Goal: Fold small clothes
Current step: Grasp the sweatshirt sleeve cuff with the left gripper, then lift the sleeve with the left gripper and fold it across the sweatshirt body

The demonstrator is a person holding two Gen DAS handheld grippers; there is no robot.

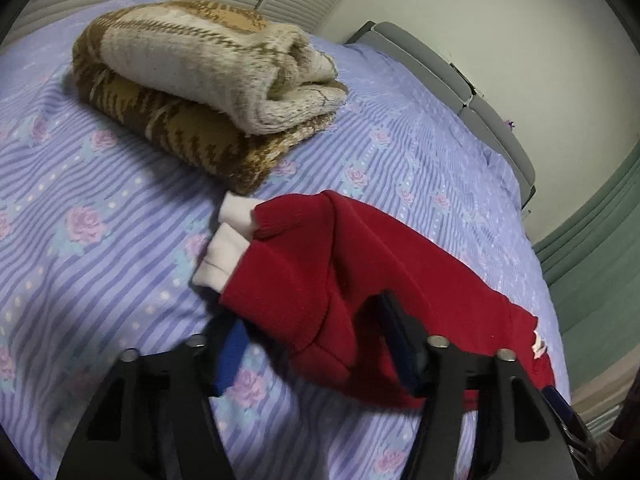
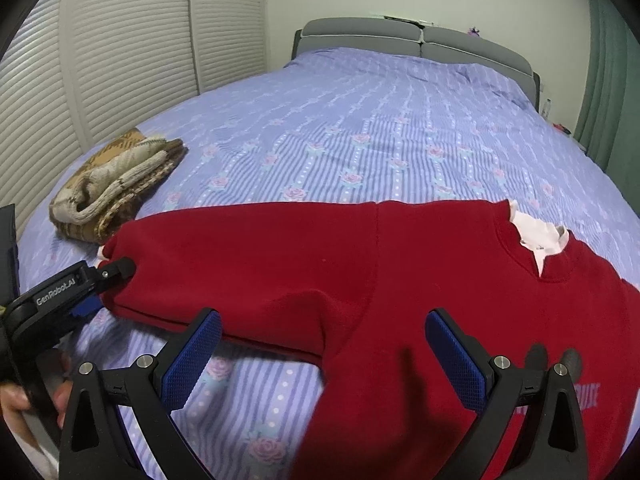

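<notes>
1. Two grippers are working one red sweater [image 2: 360, 264], which is lying spread on the bed sheet [image 2: 360, 120] w/ its sleeve [image 2: 224, 264] stretching out toward the left gripper [image 2: 106, 288].
2. Left gripper [image 1: 316, 344] is straddling the sleeve's cuff end; jaws are standing about half-wide w/ red cloth btwn them. Whether the pads are pressing yet cannot be told, as the far pad is hidden behind the fabric.
3. Right gripper [image 2: 324, 356] is hovering over the underarm area, jaws standing wide, nothing held; sweater body is lying btwn and just beyond its fingers.
4. Step in hand, as judged: taking the sleeve to fold it across the chest. Doing it well is calling for a bite on both cuff layers, incl. the pink inner cuffs [image 1: 224, 240] poking out just ahead of the left jaws, so neither layer slips.
5. Right jaws are probably best used pinning the shoulder line as a hinge while the sleeve is carried over.
6. Folded brown-and-cream knit [image 1: 200, 92] is lying ahead of the left jaws, near the cuff but apart; swinging the sleeve away from it is avoiding a snag.
7. Grey headboard [image 2: 400, 36] is standing well beyond both jaws, not interfering.
</notes>
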